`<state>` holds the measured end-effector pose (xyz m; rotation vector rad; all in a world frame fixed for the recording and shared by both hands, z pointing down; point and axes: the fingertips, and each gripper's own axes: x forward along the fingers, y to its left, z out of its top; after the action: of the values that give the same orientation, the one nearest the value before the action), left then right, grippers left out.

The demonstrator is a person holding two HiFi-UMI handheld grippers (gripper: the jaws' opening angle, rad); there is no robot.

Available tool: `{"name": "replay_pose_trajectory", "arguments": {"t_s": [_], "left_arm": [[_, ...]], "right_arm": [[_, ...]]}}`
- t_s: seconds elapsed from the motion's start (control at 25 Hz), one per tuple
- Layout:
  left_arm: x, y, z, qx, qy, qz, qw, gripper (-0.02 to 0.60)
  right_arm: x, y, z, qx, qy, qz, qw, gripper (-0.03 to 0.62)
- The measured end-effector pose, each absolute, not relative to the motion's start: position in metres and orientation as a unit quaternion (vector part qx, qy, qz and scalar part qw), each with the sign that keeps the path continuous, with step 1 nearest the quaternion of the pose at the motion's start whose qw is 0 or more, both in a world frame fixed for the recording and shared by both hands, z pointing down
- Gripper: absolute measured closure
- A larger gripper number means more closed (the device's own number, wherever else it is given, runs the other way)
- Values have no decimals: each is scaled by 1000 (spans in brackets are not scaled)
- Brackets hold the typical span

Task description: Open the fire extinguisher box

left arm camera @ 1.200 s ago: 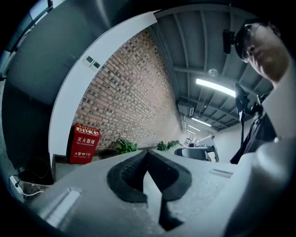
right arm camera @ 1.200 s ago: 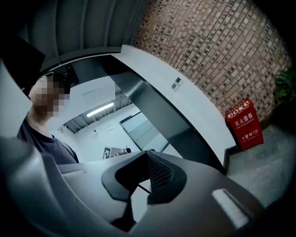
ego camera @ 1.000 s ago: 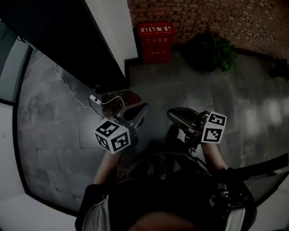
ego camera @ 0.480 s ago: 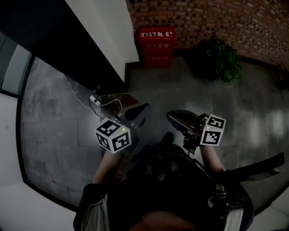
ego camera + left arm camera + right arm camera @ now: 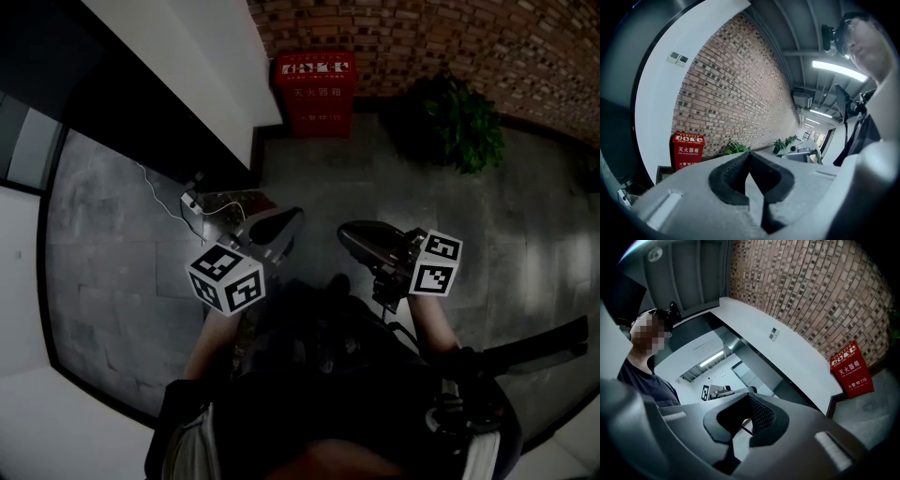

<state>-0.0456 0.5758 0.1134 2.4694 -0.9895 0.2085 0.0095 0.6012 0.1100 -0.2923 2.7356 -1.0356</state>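
Moved since 1 s ago: both carried fwd; red metal fire extinguisher box (image 5: 316, 94) shows slightly larger. Jaws of left hand-held gripper (image 5: 292, 219): together, nothing btwn. Jaws of right hand-held gripper (image 5: 345, 234): together, empty. Box: closed, on grey tiled floor (image 5: 525, 216), well ahead of both tips, against brick wall (image 5: 422, 37). Green potted plant (image 5: 459, 117): ahead-right of right hand-held gripper.

A white power strip (image 5: 192, 202) lies on the grey tiled floor (image 5: 525, 216) just left of the left claw (image 5: 294, 217), and its thin white cable (image 5: 153, 178) trails away further left. A leafy potted plant (image 5: 461, 117) stands well ahead and to the right of the right claw (image 5: 345, 233), against the brick wall (image 5: 441, 37). Ahead and left rises a white wall (image 5: 187, 47) carrying two small switch plates (image 5: 677, 58).
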Motion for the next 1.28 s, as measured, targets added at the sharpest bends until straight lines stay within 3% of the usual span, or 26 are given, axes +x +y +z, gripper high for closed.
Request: {"name": "replay_pose_trajectory", "arguments": {"t_s": [0.6, 1.28], "left_arm": [[-63, 509, 118, 910, -332, 45, 245, 584], [-165, 393, 117, 918, -303, 50, 250, 584]], "right_arm": [[-7, 543, 113, -132, 922, -354, 90, 592], [-119, 433, 110, -168, 925, -338, 50, 592]]}}
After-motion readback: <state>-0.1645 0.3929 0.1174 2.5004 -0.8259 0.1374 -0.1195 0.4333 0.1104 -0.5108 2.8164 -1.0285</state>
